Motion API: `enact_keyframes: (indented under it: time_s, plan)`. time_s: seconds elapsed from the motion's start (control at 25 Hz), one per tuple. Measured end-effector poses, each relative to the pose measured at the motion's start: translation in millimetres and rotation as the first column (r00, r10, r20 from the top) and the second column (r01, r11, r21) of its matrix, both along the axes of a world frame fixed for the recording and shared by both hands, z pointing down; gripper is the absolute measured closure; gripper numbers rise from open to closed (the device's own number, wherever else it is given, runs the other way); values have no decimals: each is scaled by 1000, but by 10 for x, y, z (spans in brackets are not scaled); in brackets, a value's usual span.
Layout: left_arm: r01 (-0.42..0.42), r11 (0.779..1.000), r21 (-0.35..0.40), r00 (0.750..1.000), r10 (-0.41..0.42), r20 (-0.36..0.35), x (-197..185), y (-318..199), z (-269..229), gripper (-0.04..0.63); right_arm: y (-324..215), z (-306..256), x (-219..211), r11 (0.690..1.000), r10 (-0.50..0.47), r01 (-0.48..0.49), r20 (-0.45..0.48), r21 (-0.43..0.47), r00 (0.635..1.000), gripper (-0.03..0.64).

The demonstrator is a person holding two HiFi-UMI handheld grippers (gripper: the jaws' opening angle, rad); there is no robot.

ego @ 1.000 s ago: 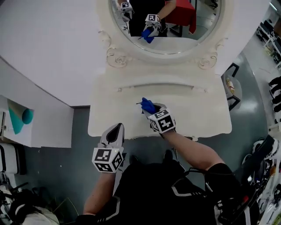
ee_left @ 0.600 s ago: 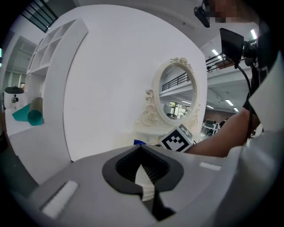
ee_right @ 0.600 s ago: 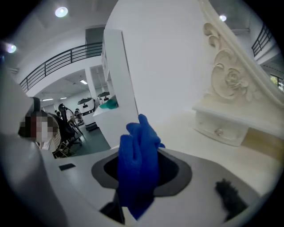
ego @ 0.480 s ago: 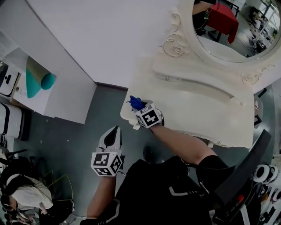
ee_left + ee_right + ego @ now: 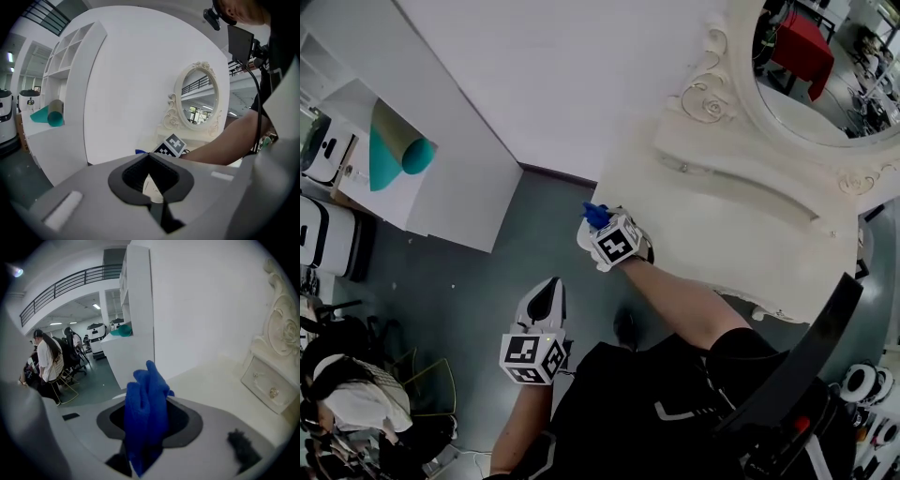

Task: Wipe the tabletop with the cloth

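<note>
Blue cloth [image 5: 145,420] clamped in right gripper [image 5: 146,401] at nine-o'clock edge of tabletop [image 5: 727,234] — left gripper [image 5: 150,157] pinched together, empty, held off at seven o'clock.

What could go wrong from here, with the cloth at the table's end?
1. The right hand-held gripper is at the left end of the tabletop, right by the edge. A stroke farther that way would likely run off and wipe air.
2. The cloth is bunched into a narrow wad between the jaws. Little of it may touch the top, and the hard jaw tips might scrape the pale surface.
</note>
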State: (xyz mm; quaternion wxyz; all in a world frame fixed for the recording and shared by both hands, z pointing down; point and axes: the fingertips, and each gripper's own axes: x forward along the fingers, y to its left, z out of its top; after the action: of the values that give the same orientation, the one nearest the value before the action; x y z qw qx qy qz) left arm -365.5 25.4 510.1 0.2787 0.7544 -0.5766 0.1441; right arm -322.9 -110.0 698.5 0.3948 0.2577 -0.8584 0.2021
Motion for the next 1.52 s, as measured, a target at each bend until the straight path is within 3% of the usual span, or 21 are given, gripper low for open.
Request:
enact_keyframes:
  time_s: [0.24, 1.0, 1.52]
  plan:
    - [-45, 999, 20, 999, 46, -14, 349, -163, -42, 588, 107, -24, 413, 1000, 17, -17, -17, 7, 1000, 457]
    - [-216, 974, 63, 975, 219, -36, 1973, -258, -264, 588, 564, -162, 2327, 986, 166, -166, -51, -4, 985, 457]
    - [-353, 932, 79, 932, 357, -56, 2899, -200, -340, 588, 792, -237, 3427, 954, 299, -300, -71, -3, 952, 457]
